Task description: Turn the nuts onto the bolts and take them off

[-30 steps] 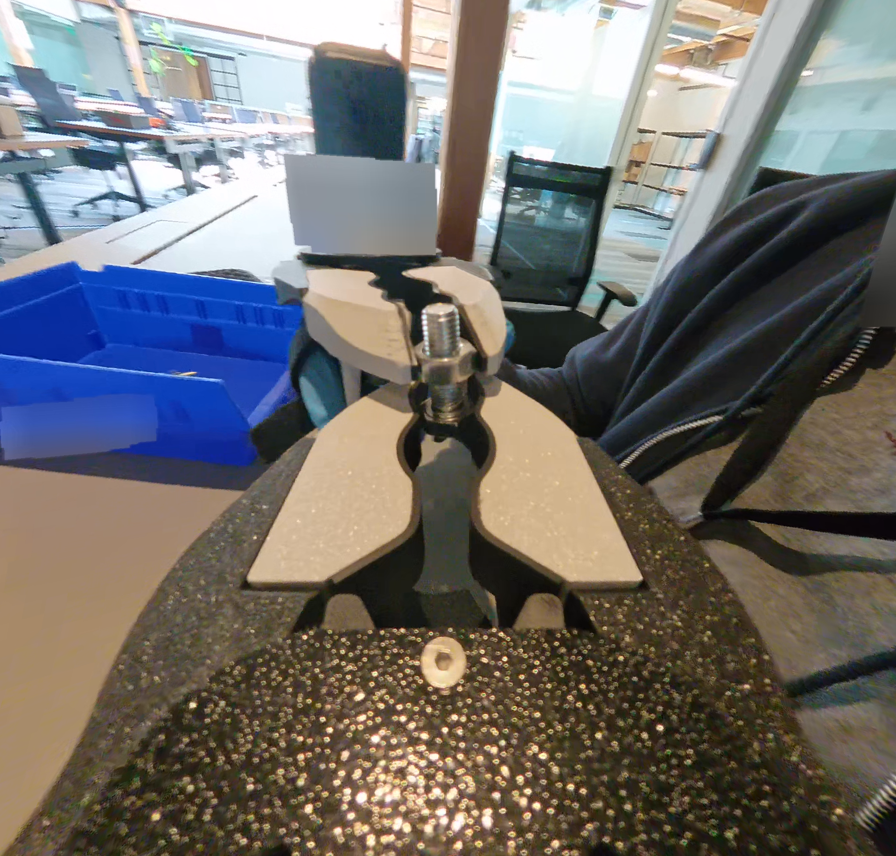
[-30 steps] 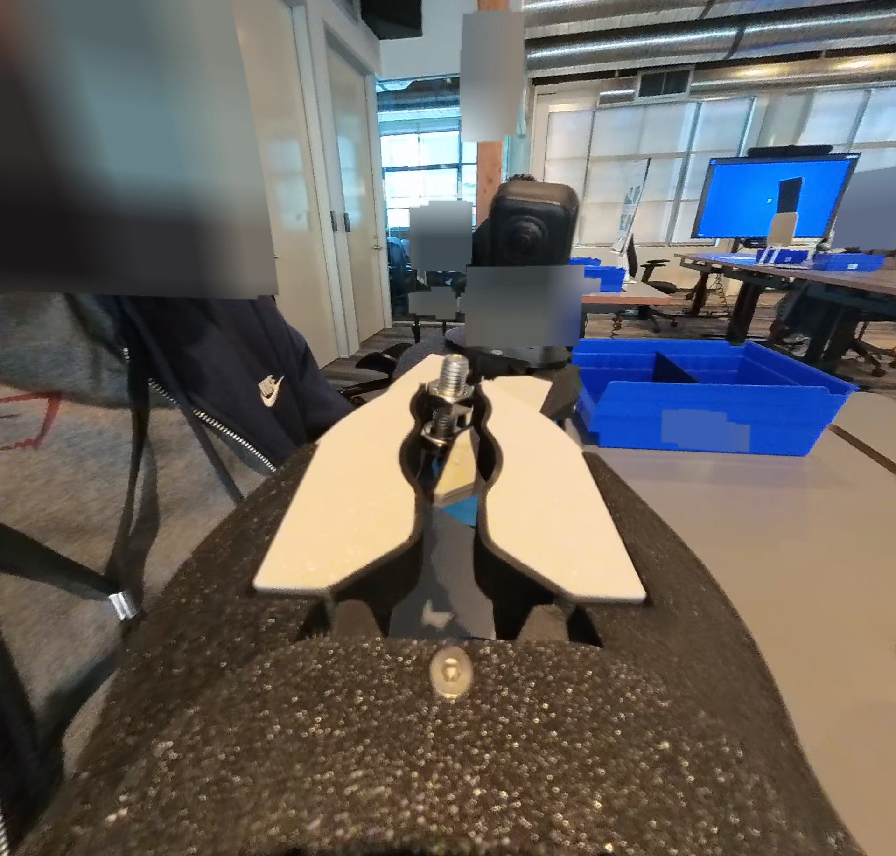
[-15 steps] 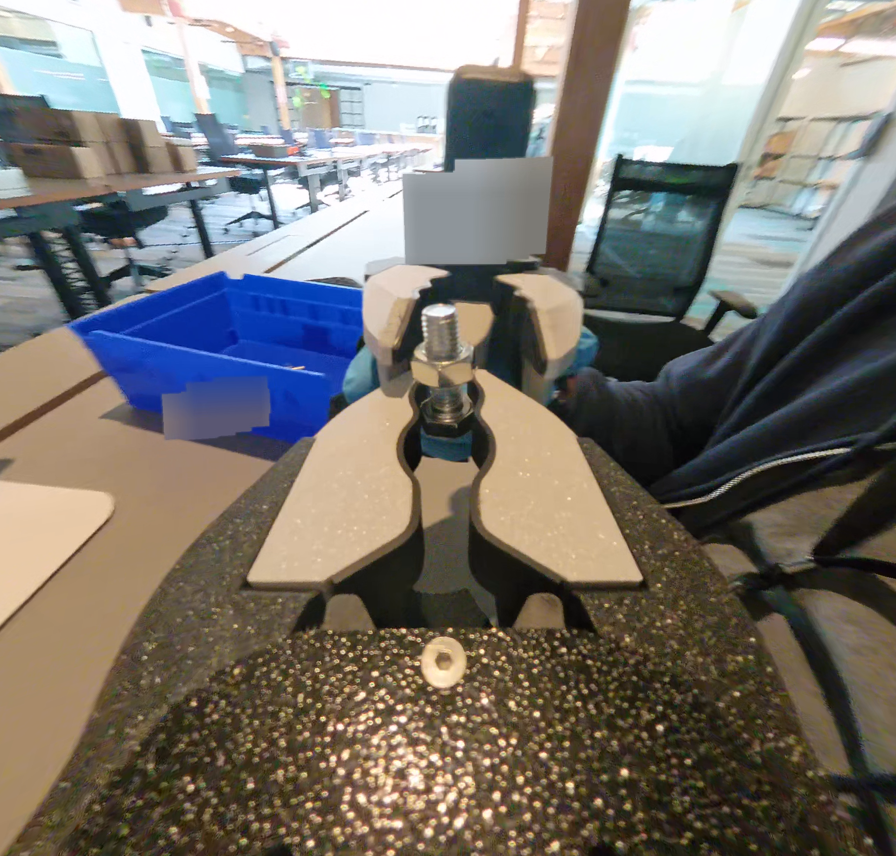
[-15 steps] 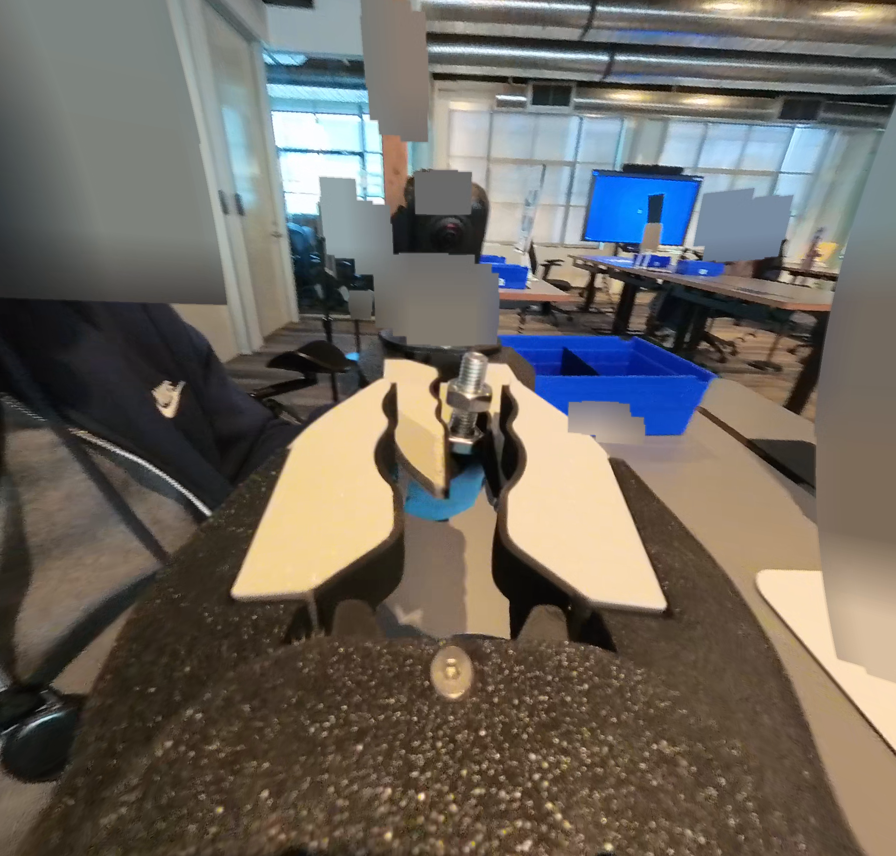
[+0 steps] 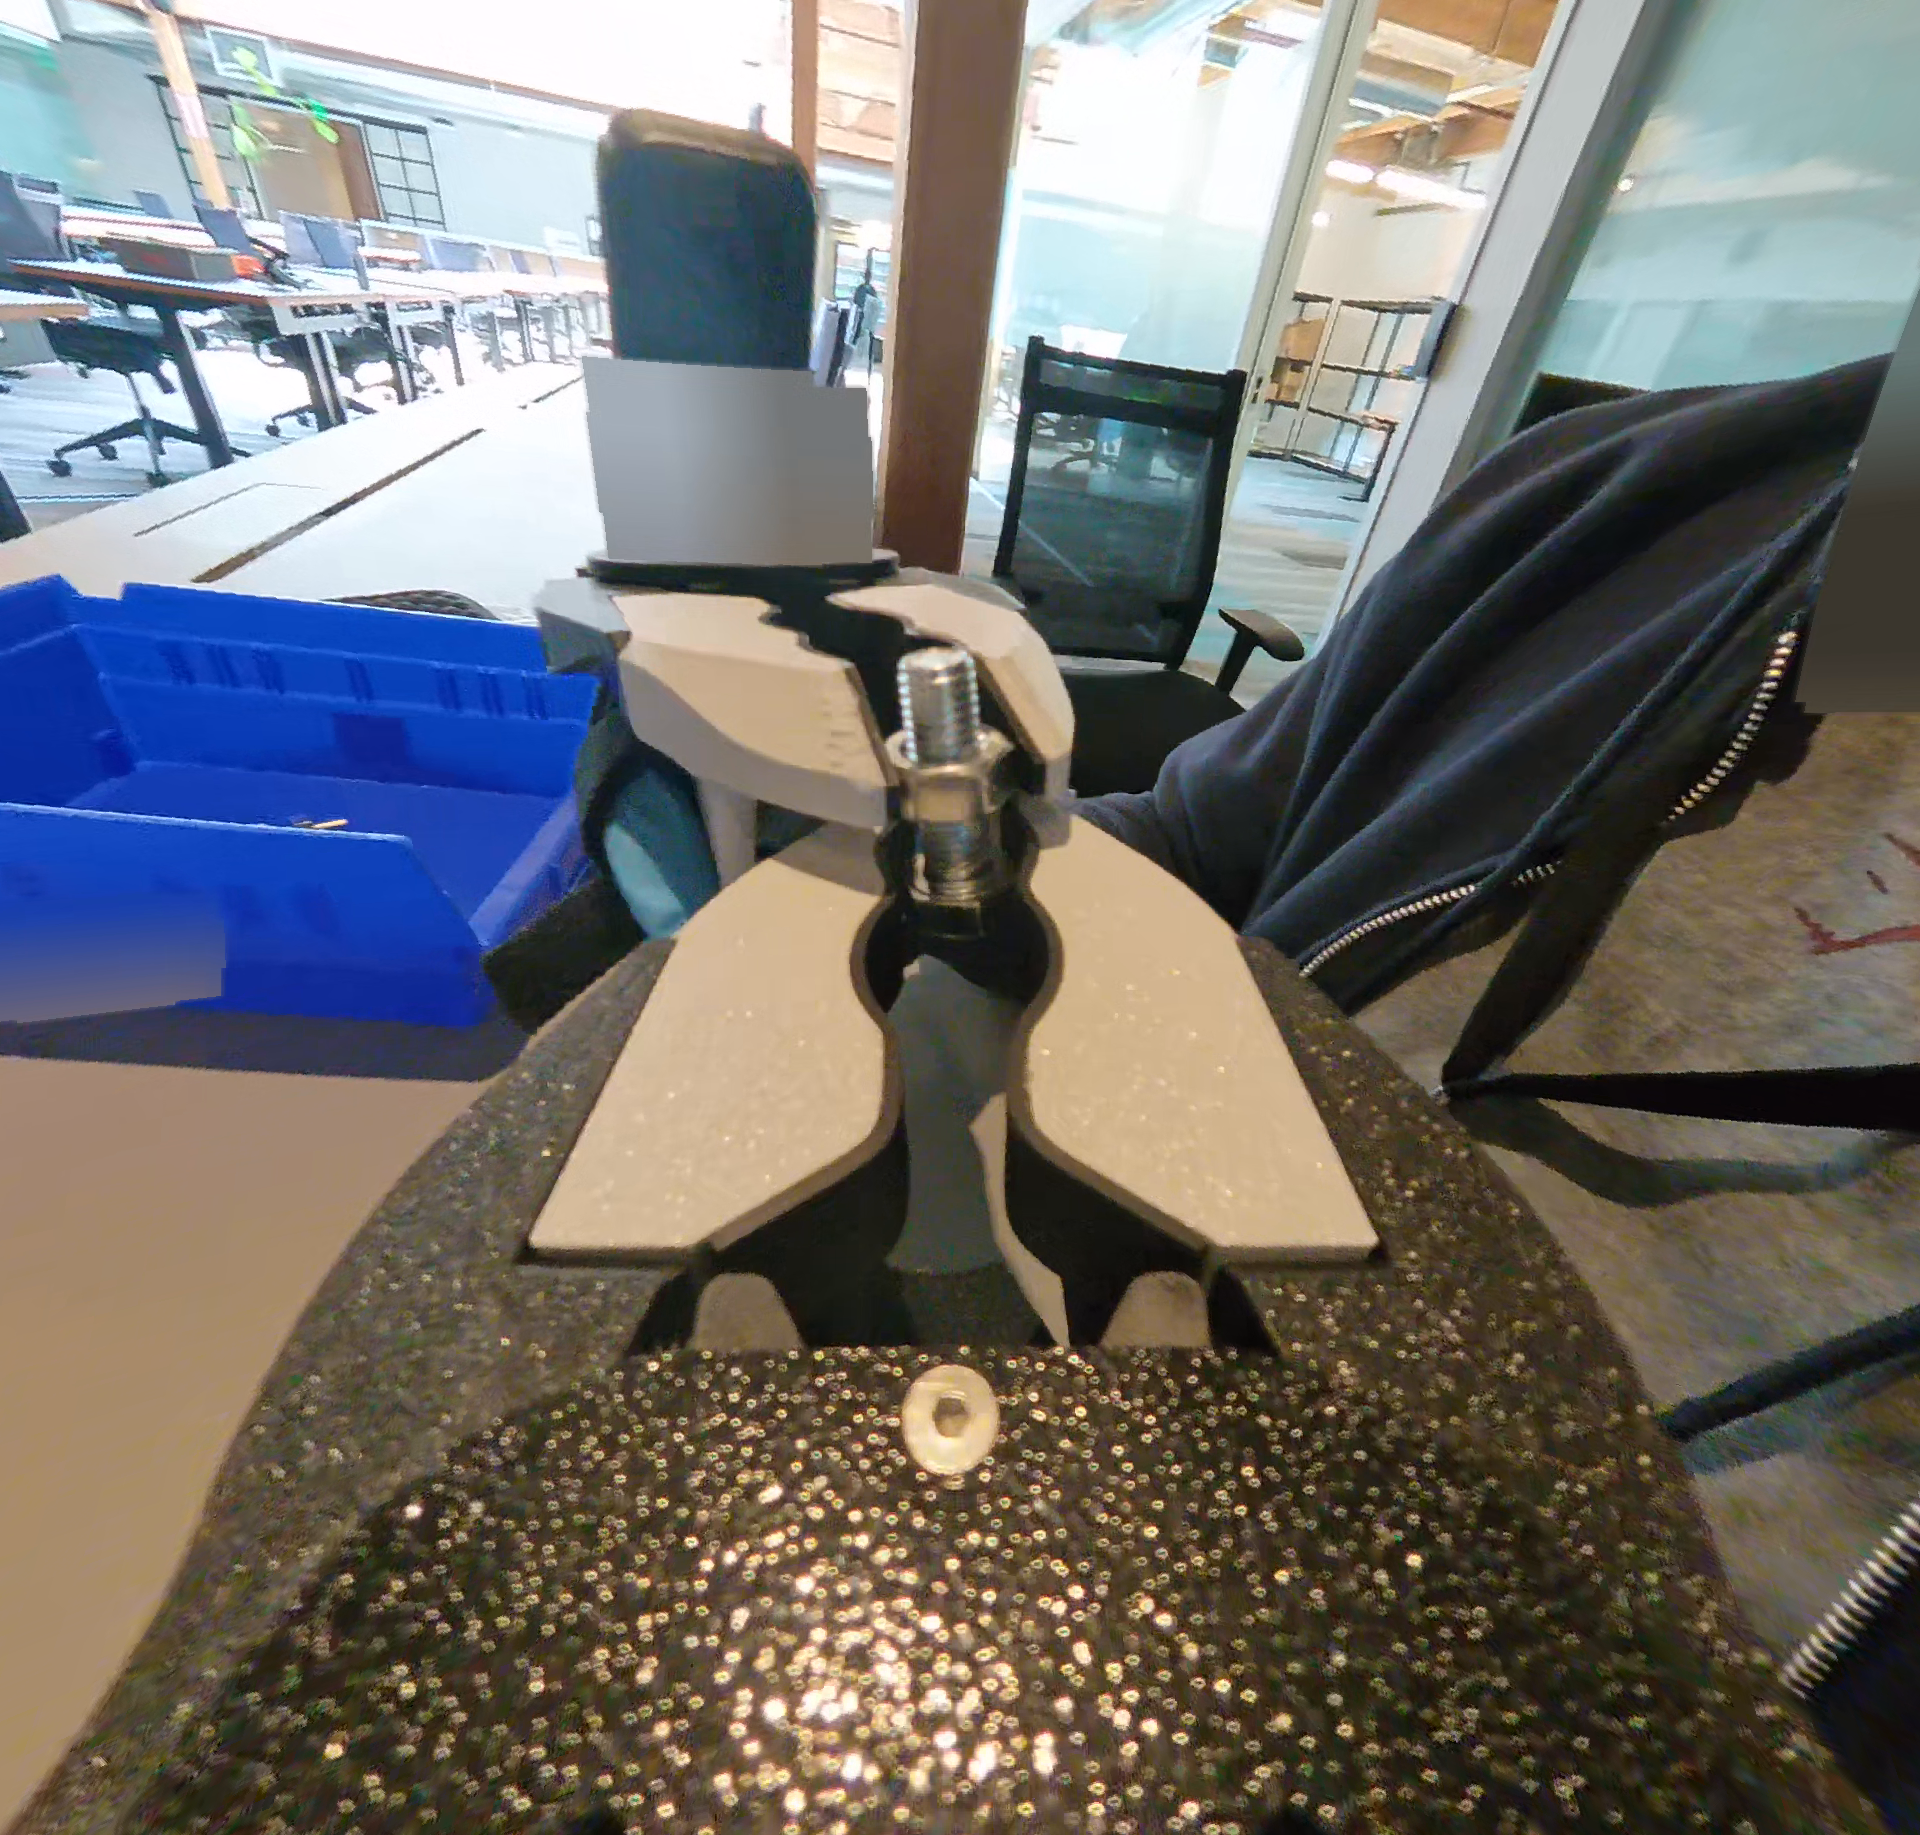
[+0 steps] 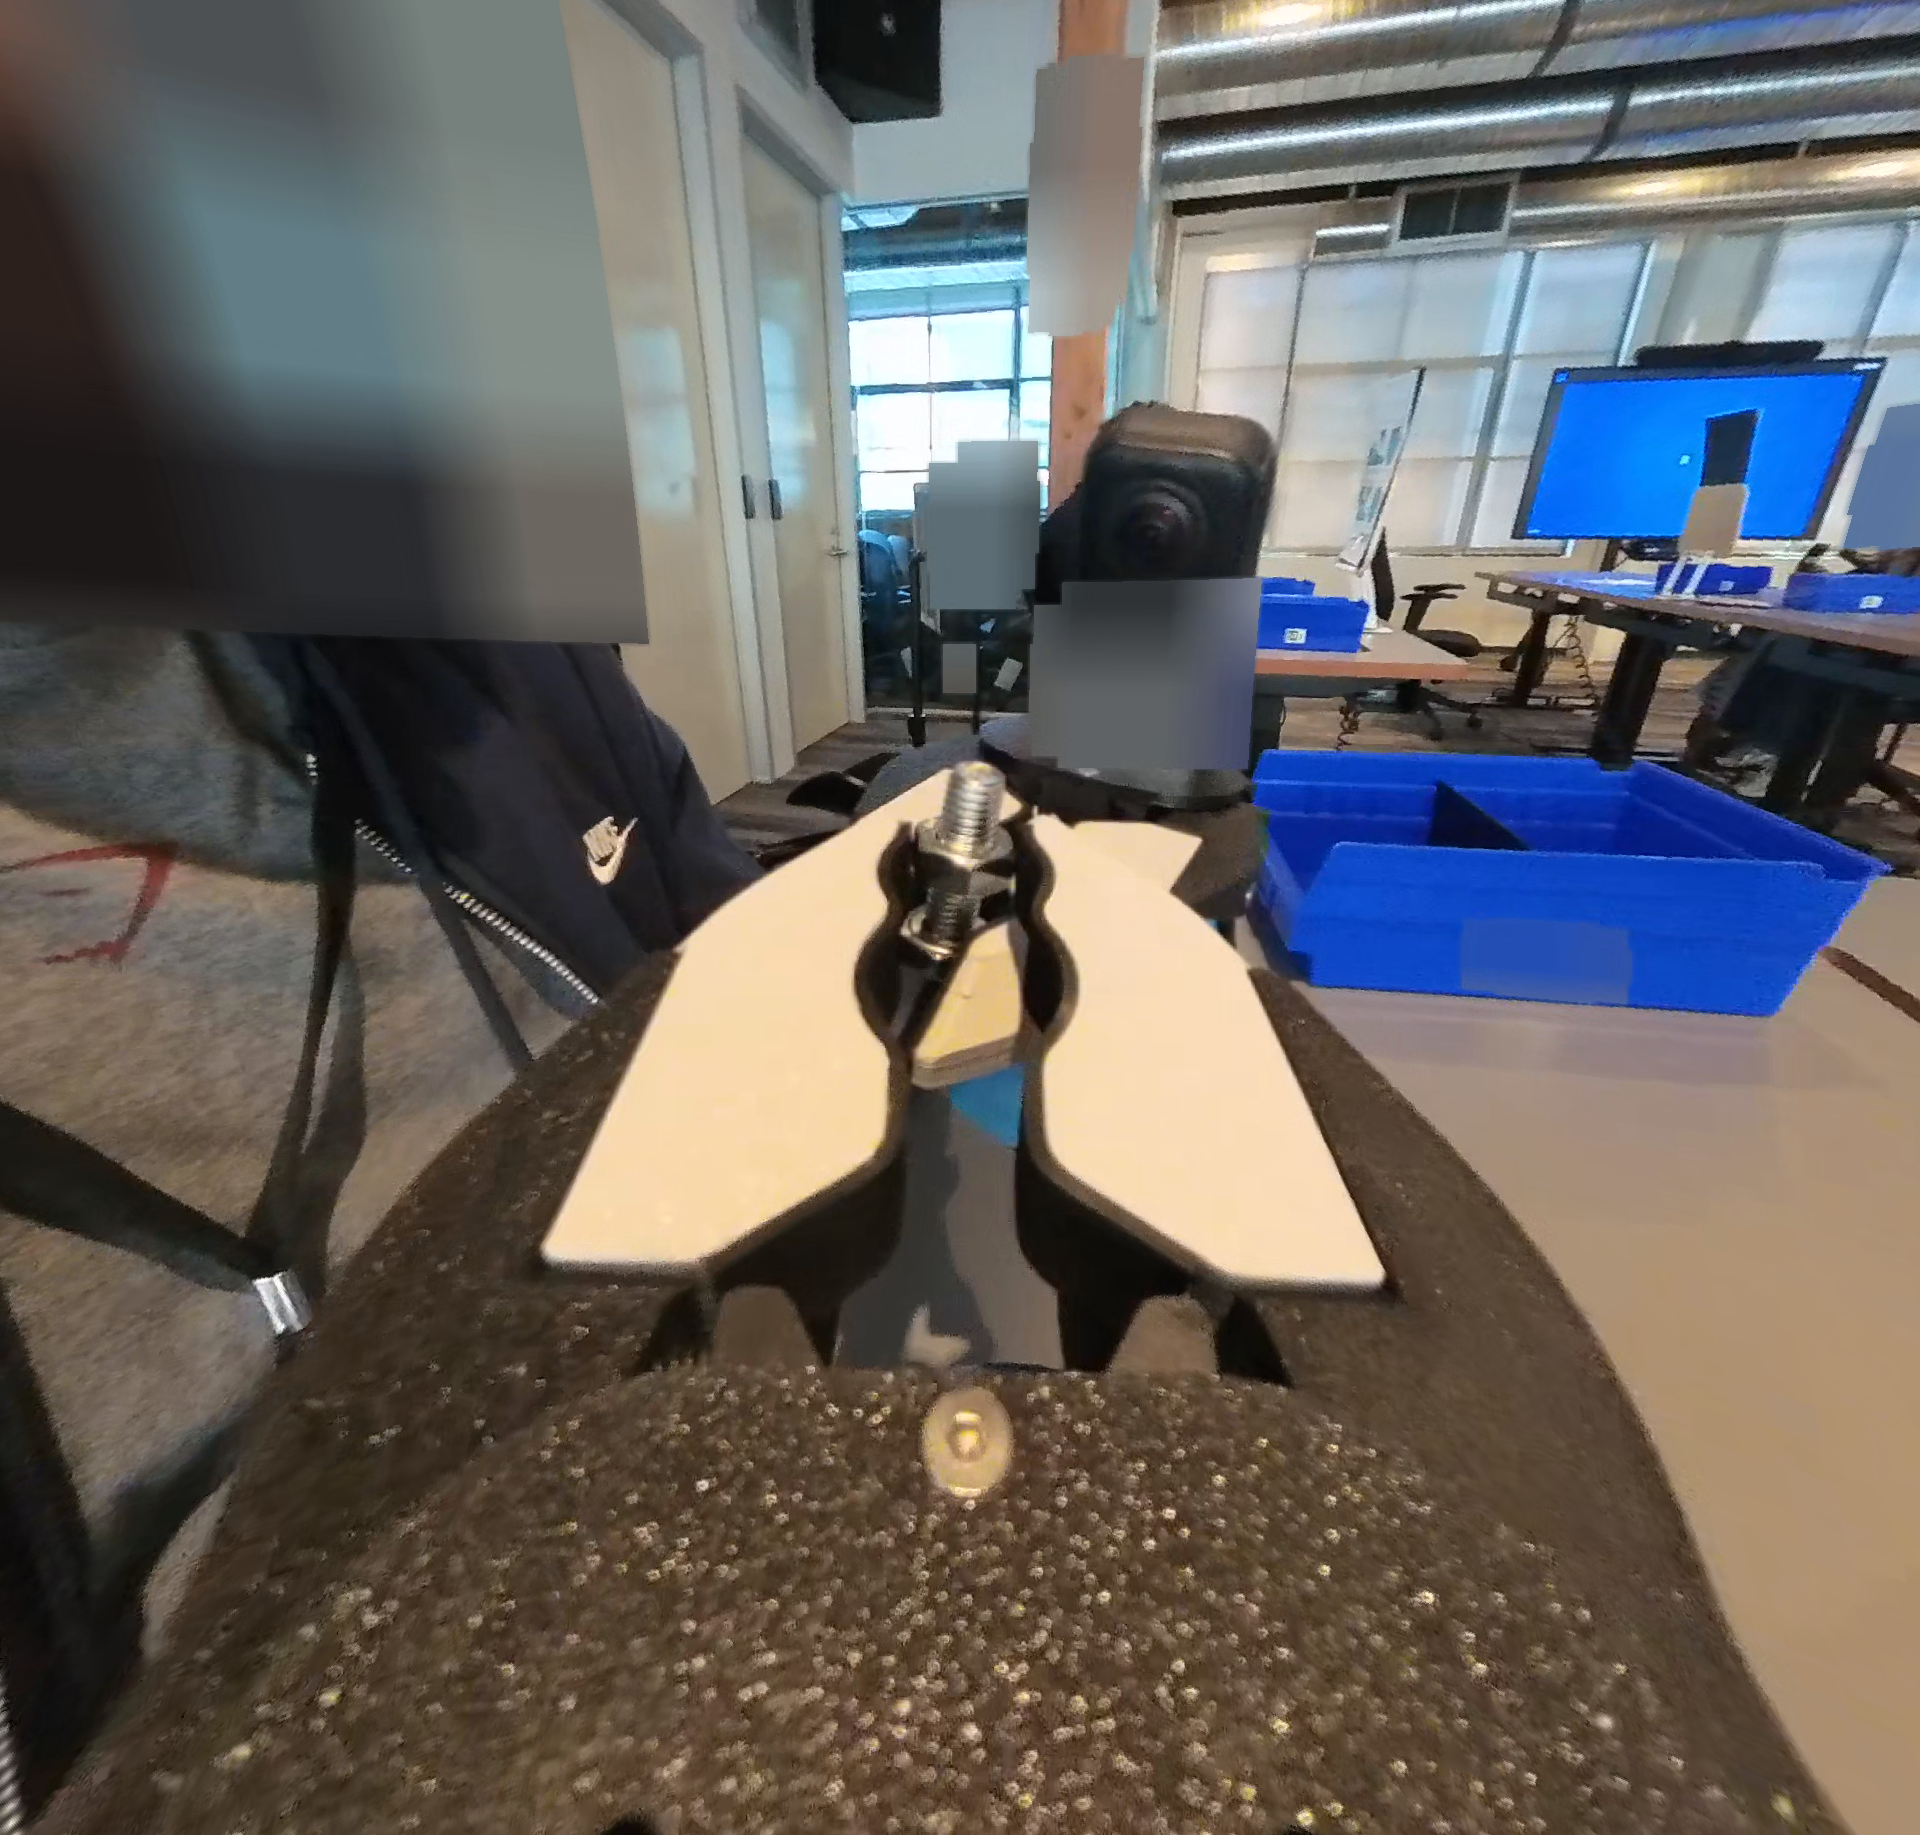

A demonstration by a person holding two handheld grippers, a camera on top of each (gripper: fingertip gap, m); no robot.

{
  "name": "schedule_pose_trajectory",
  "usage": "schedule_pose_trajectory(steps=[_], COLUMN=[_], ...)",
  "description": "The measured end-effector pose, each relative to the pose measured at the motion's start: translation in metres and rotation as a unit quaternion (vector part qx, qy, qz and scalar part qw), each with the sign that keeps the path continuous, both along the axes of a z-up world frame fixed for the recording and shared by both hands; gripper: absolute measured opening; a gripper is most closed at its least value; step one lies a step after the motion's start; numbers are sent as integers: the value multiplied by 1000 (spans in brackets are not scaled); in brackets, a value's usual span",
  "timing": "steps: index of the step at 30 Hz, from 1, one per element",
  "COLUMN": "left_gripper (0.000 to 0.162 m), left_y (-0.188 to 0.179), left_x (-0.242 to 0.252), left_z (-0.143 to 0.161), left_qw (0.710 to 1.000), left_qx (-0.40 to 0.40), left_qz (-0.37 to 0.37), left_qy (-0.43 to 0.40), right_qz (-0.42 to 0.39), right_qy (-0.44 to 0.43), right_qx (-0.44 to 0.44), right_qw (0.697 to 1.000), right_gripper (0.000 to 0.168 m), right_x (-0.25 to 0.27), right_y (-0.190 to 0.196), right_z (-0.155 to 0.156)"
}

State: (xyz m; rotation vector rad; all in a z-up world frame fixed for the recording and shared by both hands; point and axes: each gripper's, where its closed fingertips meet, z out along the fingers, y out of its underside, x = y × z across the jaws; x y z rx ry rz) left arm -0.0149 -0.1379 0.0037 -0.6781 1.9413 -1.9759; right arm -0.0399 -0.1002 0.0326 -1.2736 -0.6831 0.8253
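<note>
A steel bolt (image 5: 935, 689) stands upright between my two grippers, which face each other. A hex nut (image 5: 948, 798) sits about halfway down its thread. My left gripper (image 5: 951, 876) is shut on the bolt's lower end, below the nut. My right gripper (image 6: 961, 855) is shut on the nut (image 6: 958, 855), and the bolt's threaded tip (image 6: 969, 798) sticks up above its fingers. In the left wrist view the right gripper's fingers (image 5: 769, 725) clamp the nut from the far side. The bolt's head is hidden between the left fingers.
A blue bin (image 5: 260, 850) stands on the grey table (image 5: 156, 1266); it also shows in the right wrist view (image 6: 1558, 902). A person's dark jacket (image 5: 1507, 694) is close beside the grippers. A black office chair (image 5: 1122, 497) stands behind. Spacing between my two grippers at the tips: around 4 cm.
Half a second ago my right gripper was open around the nut; now it is shut on it again, as one second ago. Both views have swung back. The left gripper kept hold of the bolt.
</note>
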Motion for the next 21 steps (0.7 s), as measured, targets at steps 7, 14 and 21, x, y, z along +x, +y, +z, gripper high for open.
schedule_pose_trajectory(steps=[7,14,21], left_gripper=[15,15,15], left_y=[37,41,16], left_x=[35,37,15], left_z=[-9,-9,-2], left_qw=[978,974,998], left_qx=[81,88,4], left_qz=[189,205,65], left_qy=[-25,-30,7], right_qz=[-169,-174,-67], right_qy=[-52,-80,-10], right_qx=[-3,3,11], right_qw=[984,981,998], right_gripper=[18,40,28], right_x=[24,19,20], right_y=[30,29,4], right_z=[-7,-7,7])
